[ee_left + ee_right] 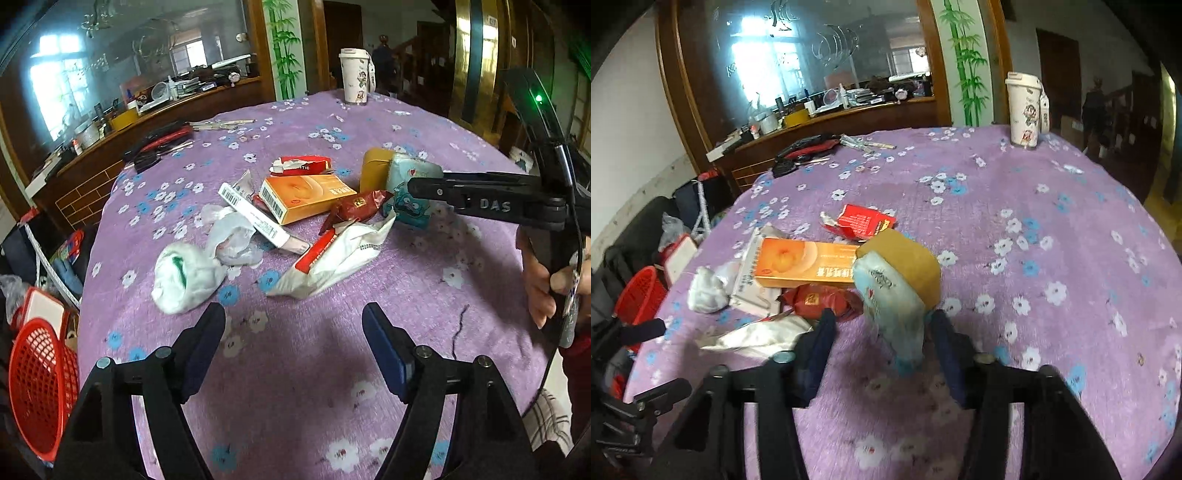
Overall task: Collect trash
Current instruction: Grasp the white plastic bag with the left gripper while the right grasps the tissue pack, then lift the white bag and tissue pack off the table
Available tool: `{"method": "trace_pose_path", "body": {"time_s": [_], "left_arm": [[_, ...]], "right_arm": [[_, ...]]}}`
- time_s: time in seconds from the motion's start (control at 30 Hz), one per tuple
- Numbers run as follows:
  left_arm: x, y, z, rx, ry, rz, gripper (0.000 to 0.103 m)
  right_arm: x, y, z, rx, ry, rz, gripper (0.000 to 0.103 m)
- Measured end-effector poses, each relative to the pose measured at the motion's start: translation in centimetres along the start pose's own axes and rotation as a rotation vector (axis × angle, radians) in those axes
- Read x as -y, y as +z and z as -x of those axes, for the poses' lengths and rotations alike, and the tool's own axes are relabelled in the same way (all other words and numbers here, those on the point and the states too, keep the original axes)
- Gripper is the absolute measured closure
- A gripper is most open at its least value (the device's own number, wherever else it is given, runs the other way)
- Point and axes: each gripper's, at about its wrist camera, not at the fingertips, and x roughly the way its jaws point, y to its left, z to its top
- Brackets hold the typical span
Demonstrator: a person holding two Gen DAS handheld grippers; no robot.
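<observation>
A heap of trash lies mid-table: a crumpled white wad (188, 277), a long white box (255, 218), an orange box (306, 195), a torn red pack (299, 165), a dark red wrapper (354, 206) and a white bag with a red stripe (340, 254). My left gripper (293, 325) hovers open and empty just in front of the heap. A light blue tissue pack (894, 306) leans on a yellow box (908, 258). My right gripper (882, 328) straddles the pack: its right finger touches it, its left finger stands apart.
The table wears a purple flowered cloth (295, 387). A red mesh basket (40, 384) sits on the floor beyond the table's left edge among clutter. A white lidded cup (354, 75) stands at the far edge, with dark tools (162, 142) at the far left. A hand (543, 280) grips the right tool.
</observation>
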Motion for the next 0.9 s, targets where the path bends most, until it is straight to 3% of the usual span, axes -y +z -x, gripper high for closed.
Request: {"method": "trace_pose_path", "body": {"time_s": [0.13, 0.5, 0.57, 0.6, 0.67, 0.73, 0.9], "left_arm": [[0.7, 0.8, -1.3, -0.012, 0.002, -0.031, 0.027], [3.6, 2.6, -6.2, -0.039, 0.070, -0.117, 0.027], [3.8, 2.7, -7.0, -0.050, 0.080, -0.115, 0.033], [3.9, 2.7, -7.4, -0.058, 0.078, -0.109, 0.048], [3.8, 2.6, -7.7, -0.056, 0.096, -0.094, 0.058], [3.6, 2.5, -7.4, -0.045, 0.102, -0.075, 0.075], [2.0, 1.6, -5.0, -0.019, 0.045, 0.047, 0.086]], "right_arm": [[0.6, -0.5, 0.4, 0.016, 0.010, -0.037, 0.091], [1.8, -2.6, 4.3, 0.050, 0.138, -0.161, 0.091], [1.8, -3.0, 4.7, 0.047, 0.156, -0.174, 0.091], [1.8, -3.3, 4.9, 0.048, 0.164, -0.179, 0.091], [1.6, -3.6, 5.2, 0.049, 0.175, -0.181, 0.091], [1.4, -3.8, 5.6, 0.054, 0.184, -0.185, 0.091], [0.3, -4.6, 6.6, 0.061, 0.203, -0.178, 0.091]]}}
